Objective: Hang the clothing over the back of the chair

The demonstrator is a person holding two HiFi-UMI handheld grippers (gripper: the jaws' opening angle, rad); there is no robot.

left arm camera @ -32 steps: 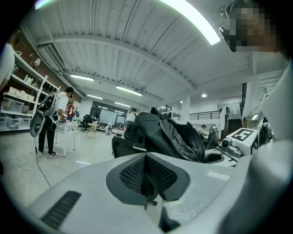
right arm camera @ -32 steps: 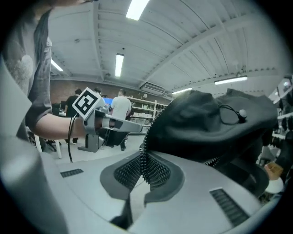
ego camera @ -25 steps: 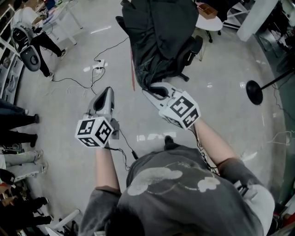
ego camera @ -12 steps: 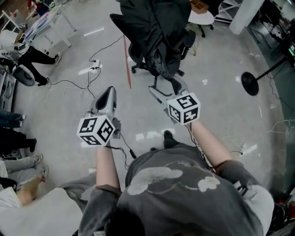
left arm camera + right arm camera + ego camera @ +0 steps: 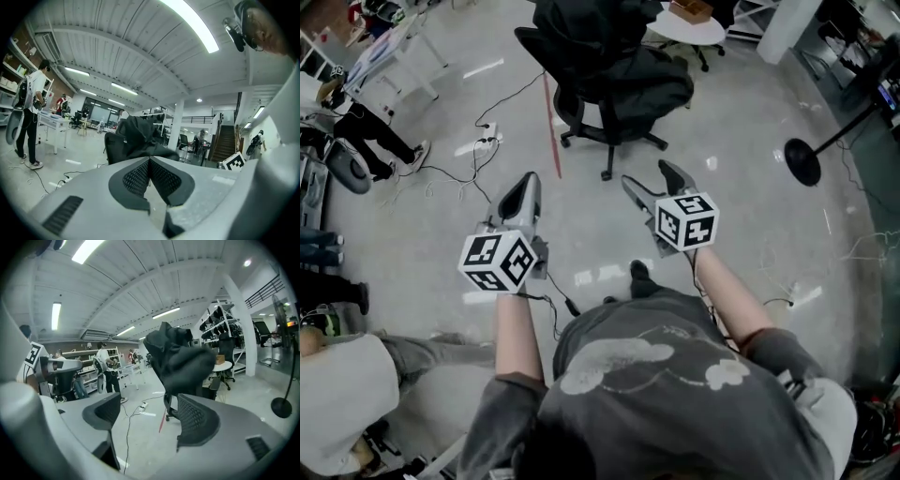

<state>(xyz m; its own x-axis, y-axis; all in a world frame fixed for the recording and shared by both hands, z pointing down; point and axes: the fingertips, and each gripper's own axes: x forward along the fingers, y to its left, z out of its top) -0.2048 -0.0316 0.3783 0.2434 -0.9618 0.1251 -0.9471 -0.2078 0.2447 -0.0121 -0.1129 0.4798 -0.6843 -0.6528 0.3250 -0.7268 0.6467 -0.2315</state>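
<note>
While one black garment [image 5: 614,52] lies heaped over the back and seat of the single chair [image 5: 607,141] at the top centre of the head view, two grippers hang low in the frame, well apart from it. The left gripper [image 5: 528,181], left of centre, has its two jaws pressed together with nothing between them. Its own view shows the ribbed pads [image 5: 137,179] meeting, with garment and chair beyond. The right gripper [image 5: 648,176], just right of centre, has just been opening its two jaws, which stand wide apart and empty, bare floor [image 5: 741,216] showing in the gap. In its own view the garment sits above that gap. Each gripper carries one marker cube, two in all: the left cube [image 5: 497,261] and the right cube [image 5: 687,221]. On the floor lie one red stick [image 5: 551,122] left of the chair and one white power strip [image 5: 485,137] with cables. One round-based stand [image 5: 803,159] is at the right. One round white table [image 5: 684,26] touches the top edge. One person stands at upper left, another in white fills the lower-left corner, and the legs along the left edge are too cropped to count.
</note>
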